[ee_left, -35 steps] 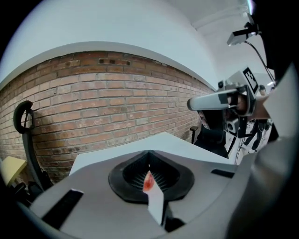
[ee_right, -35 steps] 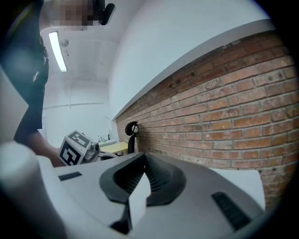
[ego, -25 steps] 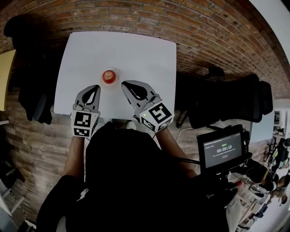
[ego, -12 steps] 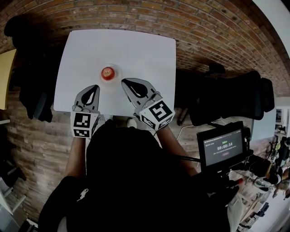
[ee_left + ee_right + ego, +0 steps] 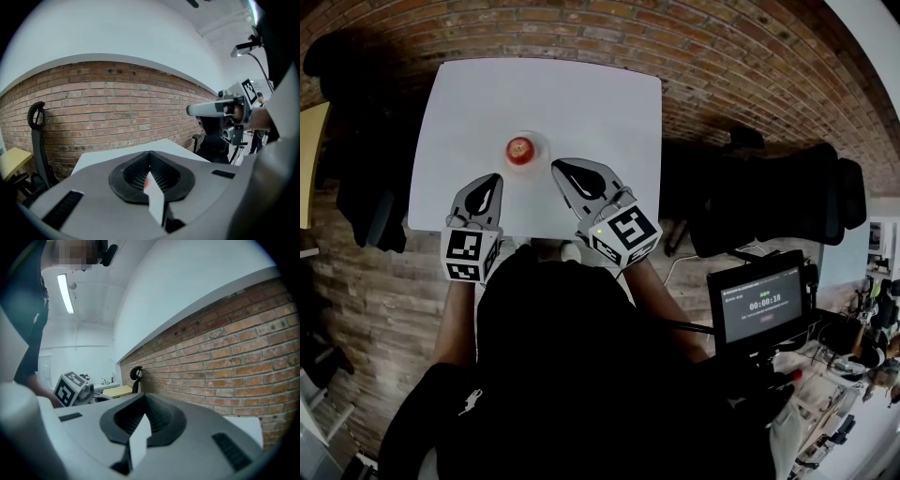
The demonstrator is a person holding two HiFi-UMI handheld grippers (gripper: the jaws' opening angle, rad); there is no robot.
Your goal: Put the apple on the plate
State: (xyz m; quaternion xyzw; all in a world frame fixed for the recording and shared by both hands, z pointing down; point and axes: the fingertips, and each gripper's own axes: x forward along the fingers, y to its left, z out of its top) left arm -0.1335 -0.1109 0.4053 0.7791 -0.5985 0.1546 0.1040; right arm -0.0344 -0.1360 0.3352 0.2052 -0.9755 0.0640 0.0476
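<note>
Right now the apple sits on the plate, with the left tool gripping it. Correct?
No. The left tool is shut on nothing, apart from the apple, as the head view shows. The apple does sit on the plate.

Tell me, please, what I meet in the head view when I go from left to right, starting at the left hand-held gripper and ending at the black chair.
Left hand-held gripper → apple on its plate → right hand-held gripper → black chair.

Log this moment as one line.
apple: on plate | left gripper: shut, empty | right gripper: shut, empty
</note>
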